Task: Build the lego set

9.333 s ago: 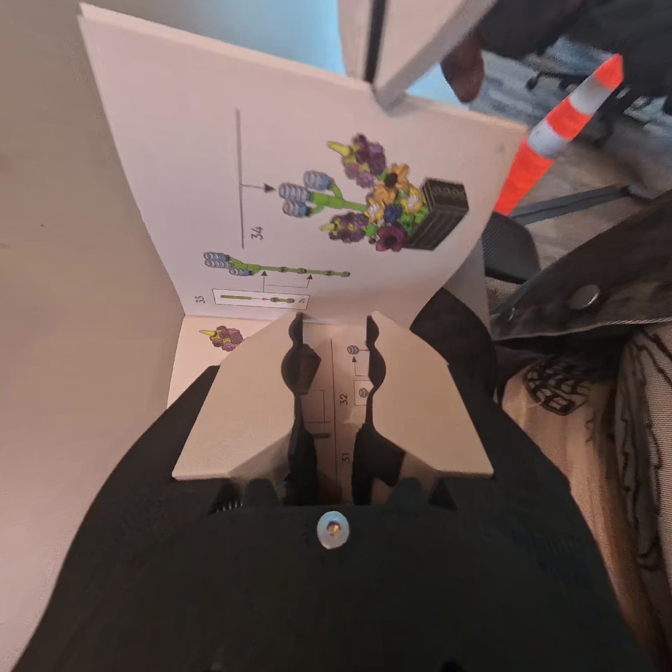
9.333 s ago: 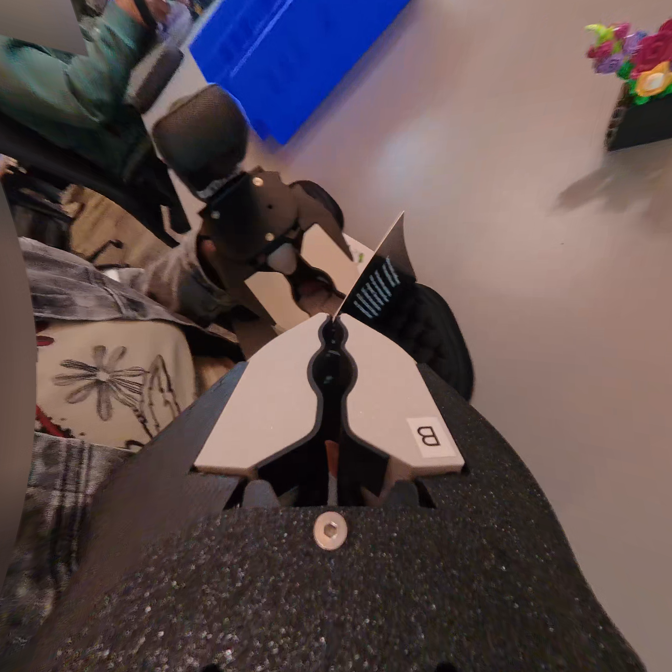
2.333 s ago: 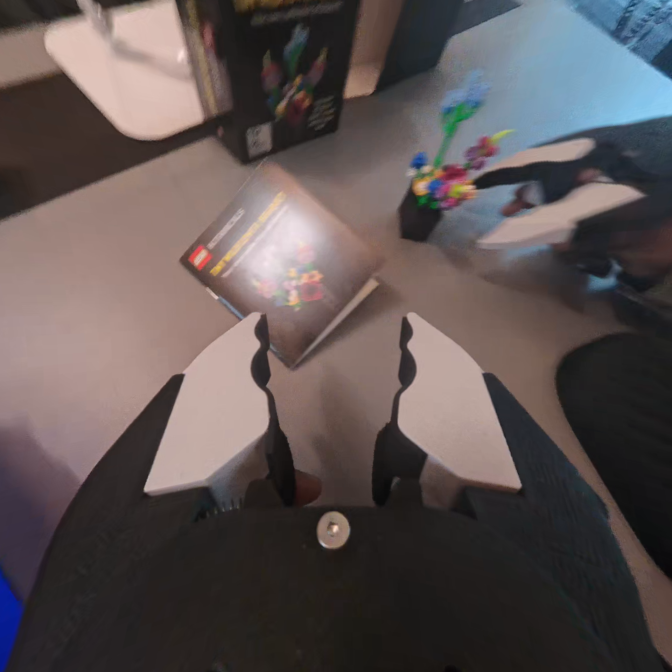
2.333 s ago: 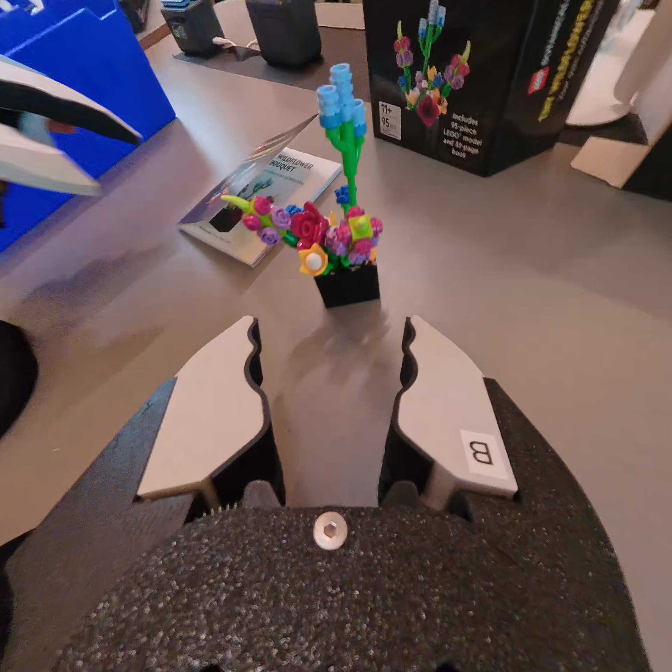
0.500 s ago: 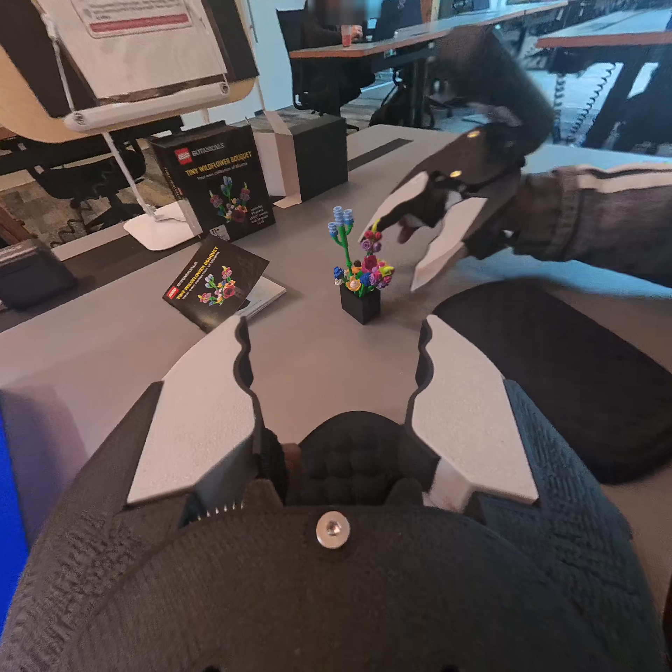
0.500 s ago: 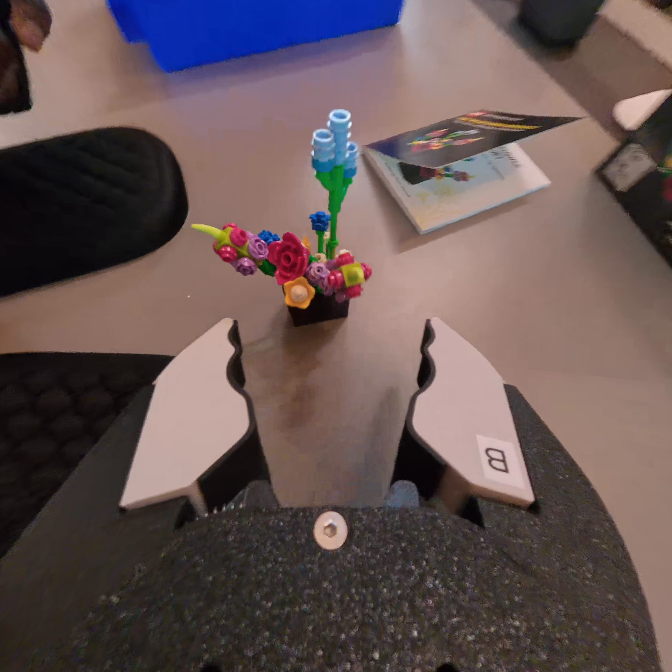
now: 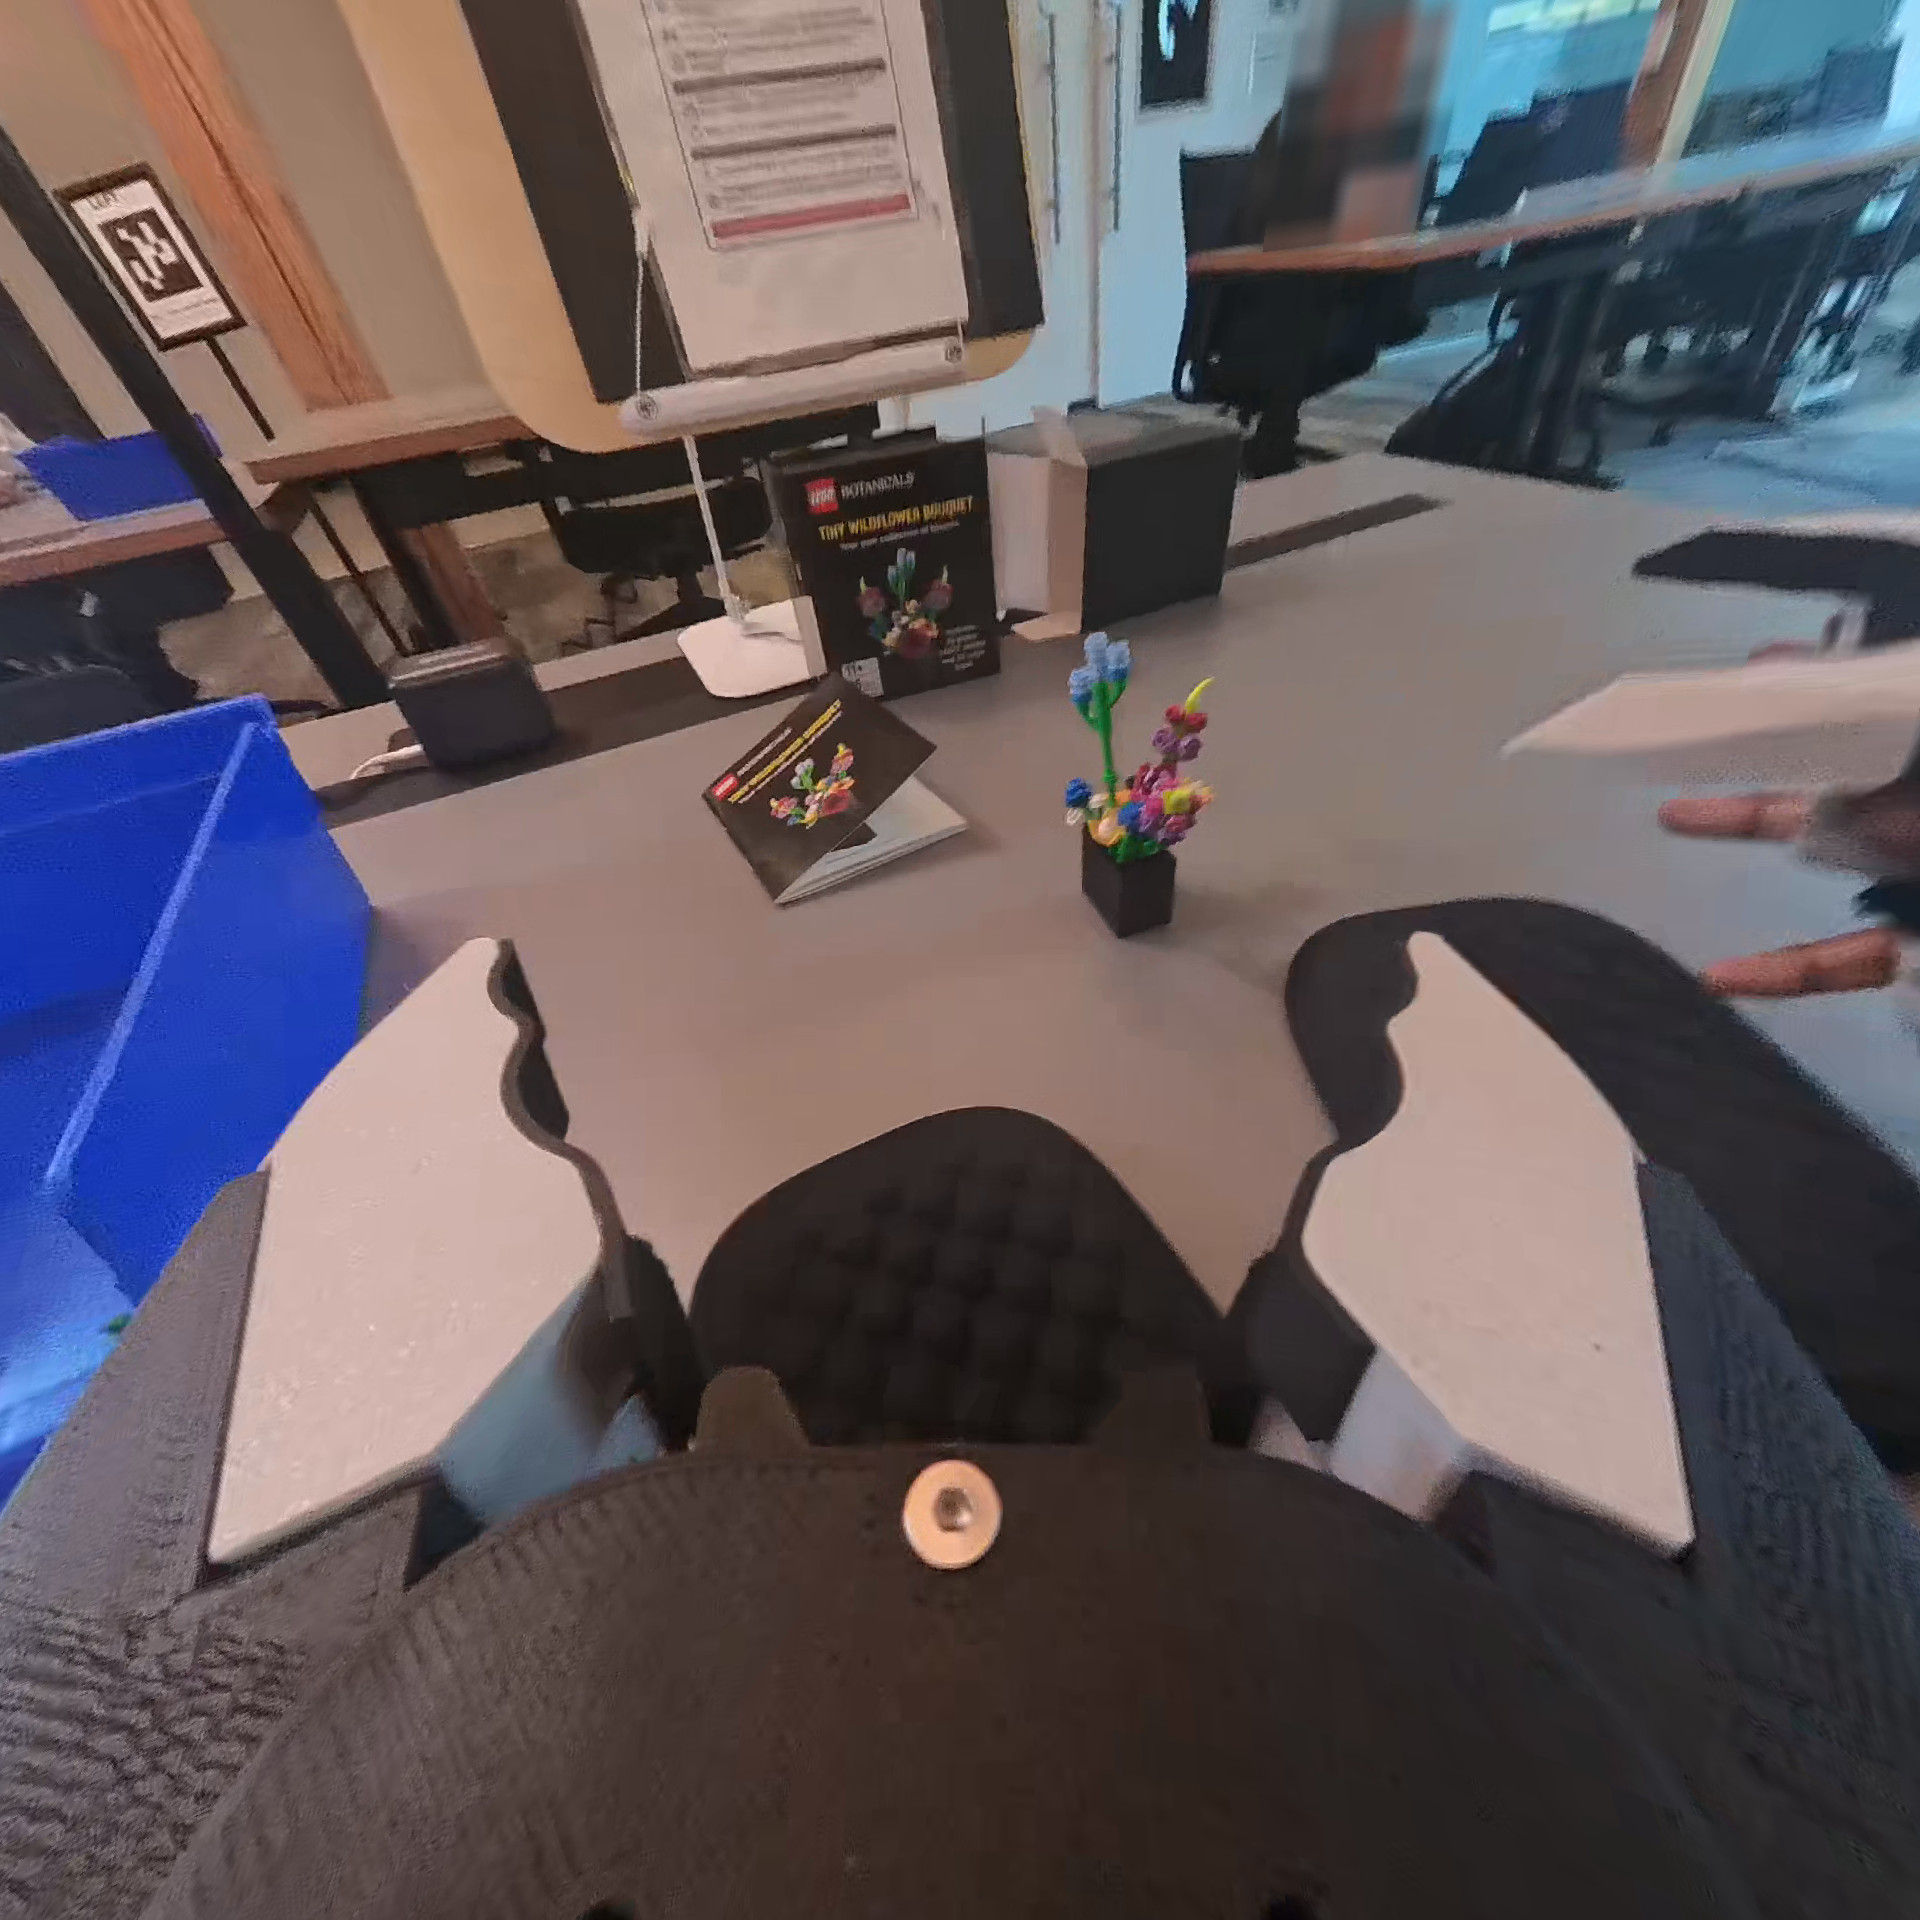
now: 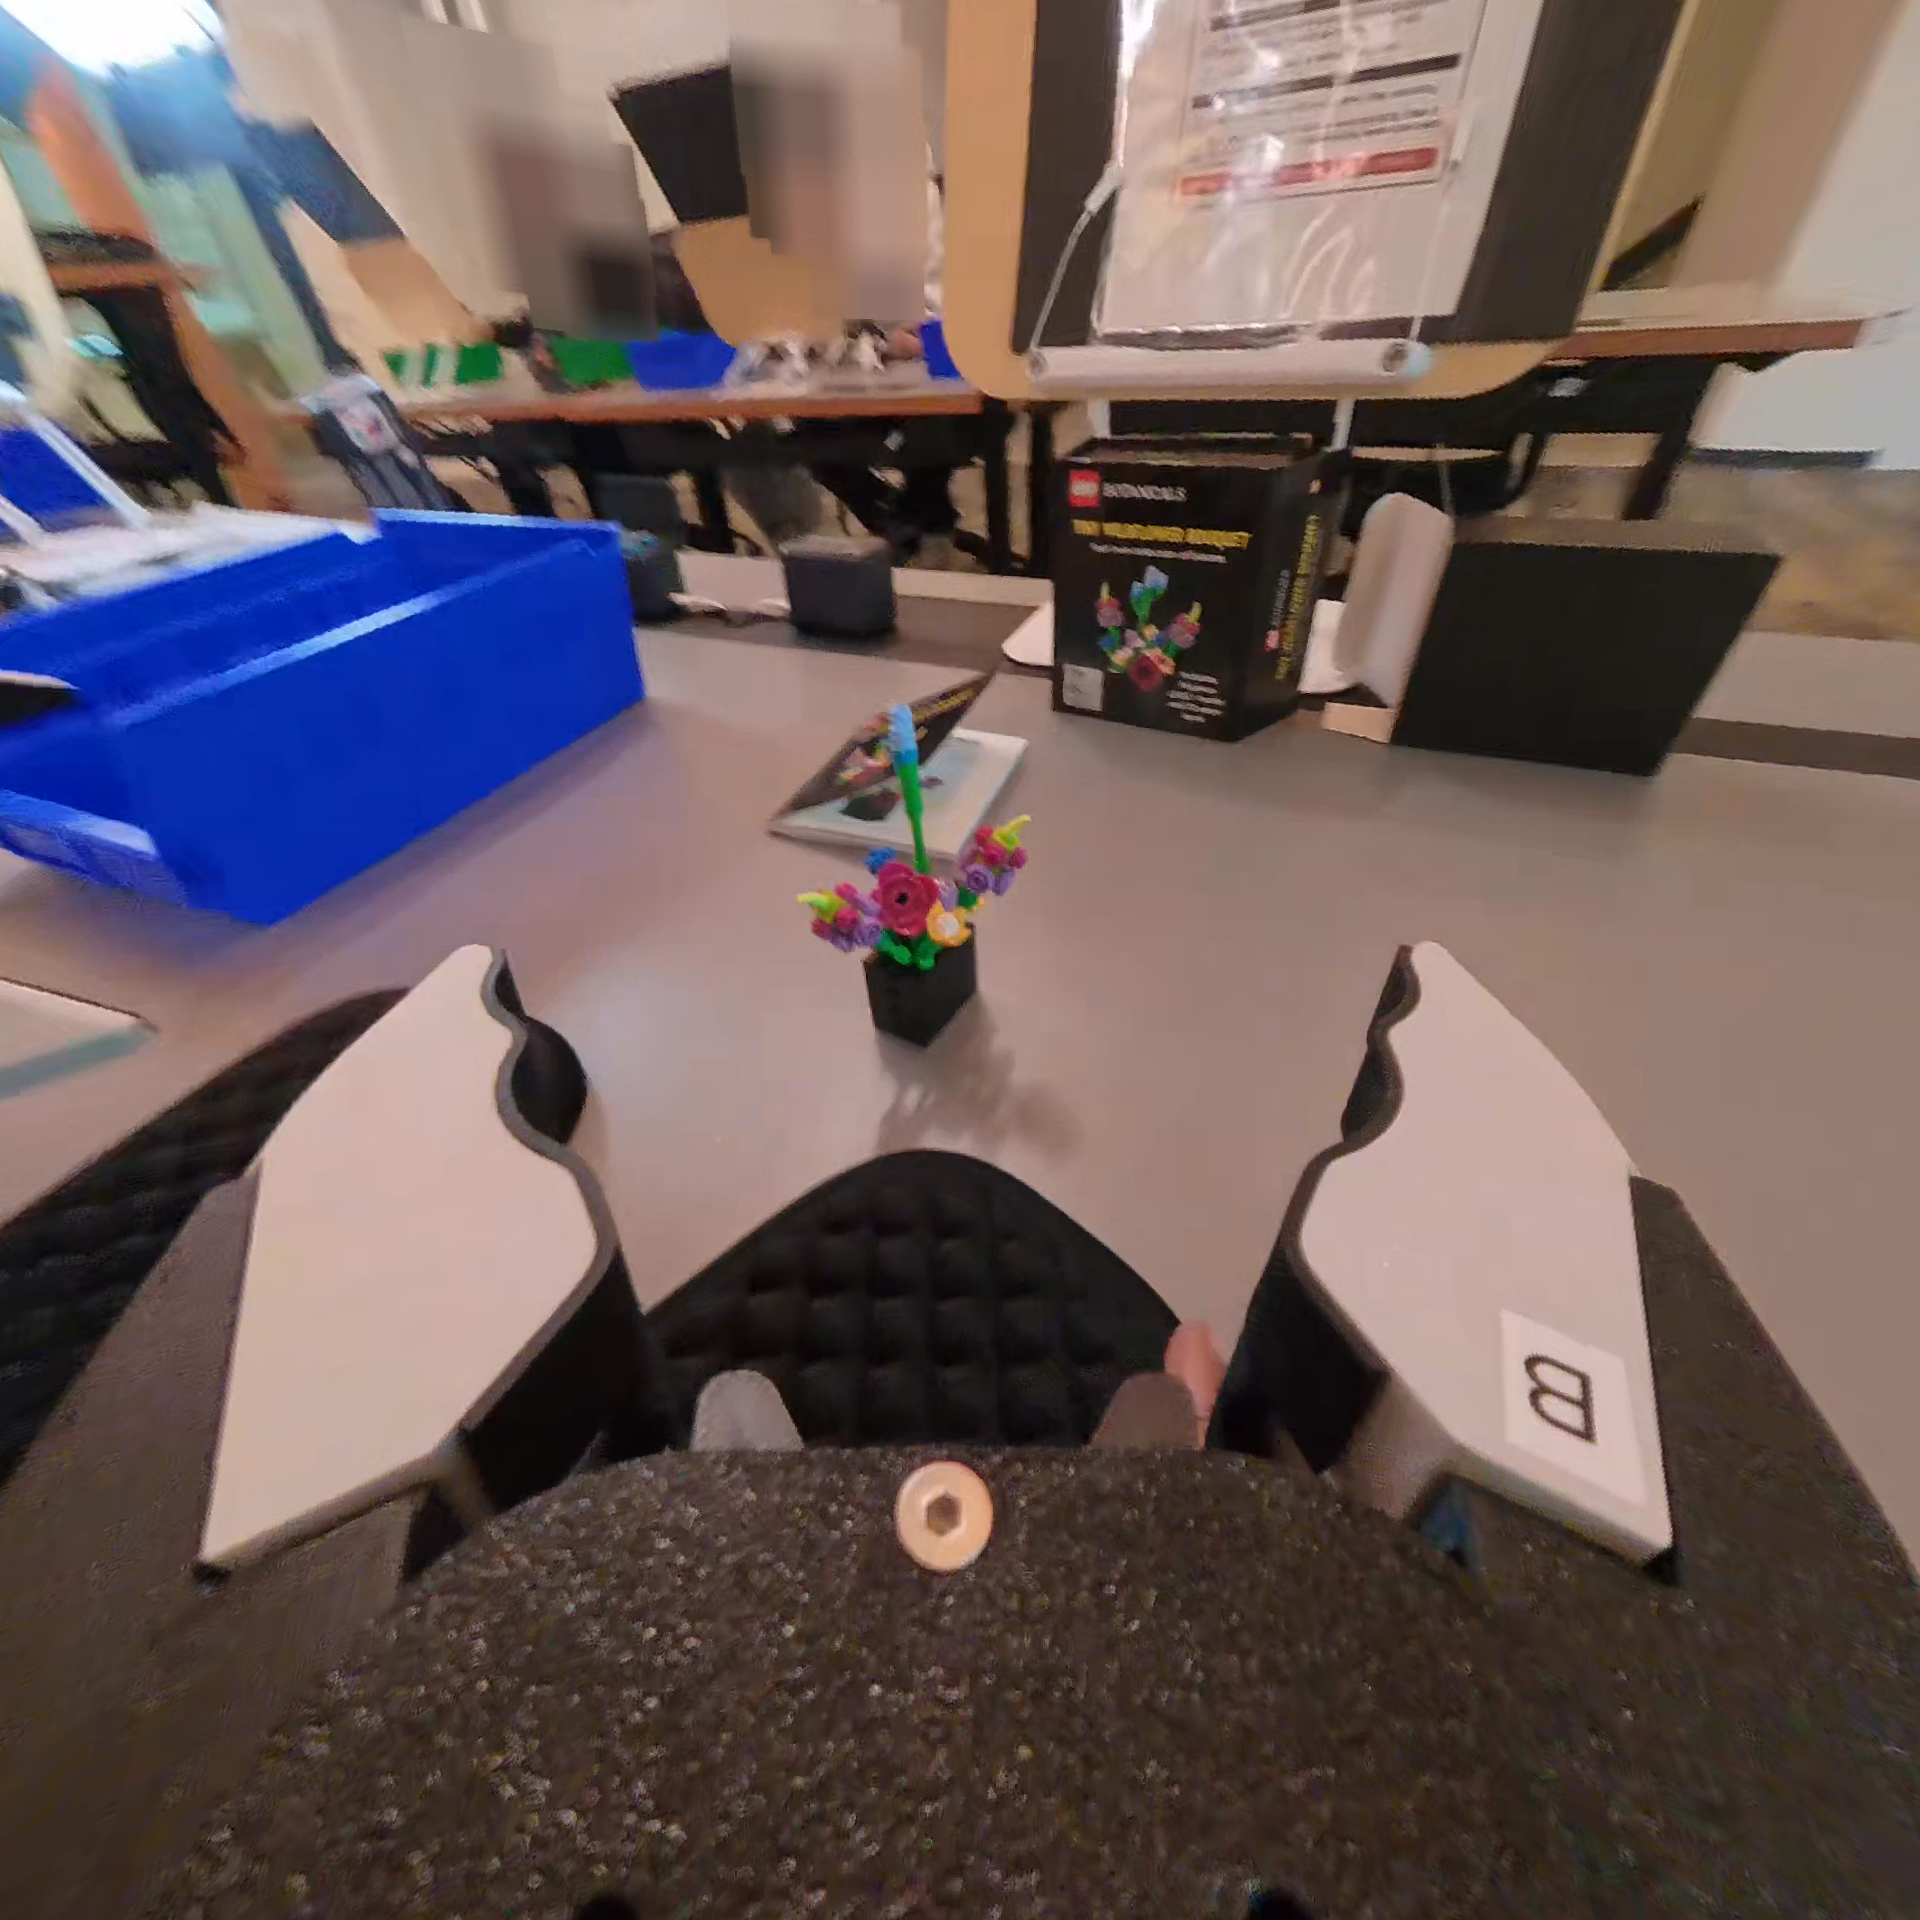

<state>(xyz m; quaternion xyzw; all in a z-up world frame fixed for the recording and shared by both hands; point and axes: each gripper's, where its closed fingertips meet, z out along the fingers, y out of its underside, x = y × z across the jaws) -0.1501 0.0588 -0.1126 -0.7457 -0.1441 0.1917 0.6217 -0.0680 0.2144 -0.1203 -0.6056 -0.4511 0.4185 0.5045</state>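
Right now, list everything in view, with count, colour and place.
lego bouquet: 1, multicoloured flowers in a black pot, upright mid-table.
instruction booklet: 1, dark cover, top cover lifted, behind and left of the bouquet.
set box: 1, black, standing at the table's far edge.
open carton: 1, black with white flaps, right of the set box.
blue bin: 1, blue, left side of the table.
small dark box: 1, dark grey, far left edge.
black pads: at least 2, black, near edge under the grippers.
table: 1, grey.
left gripper: 1, grey fingers, open, empty.
right gripper: 1, grey fingers, open, empty.
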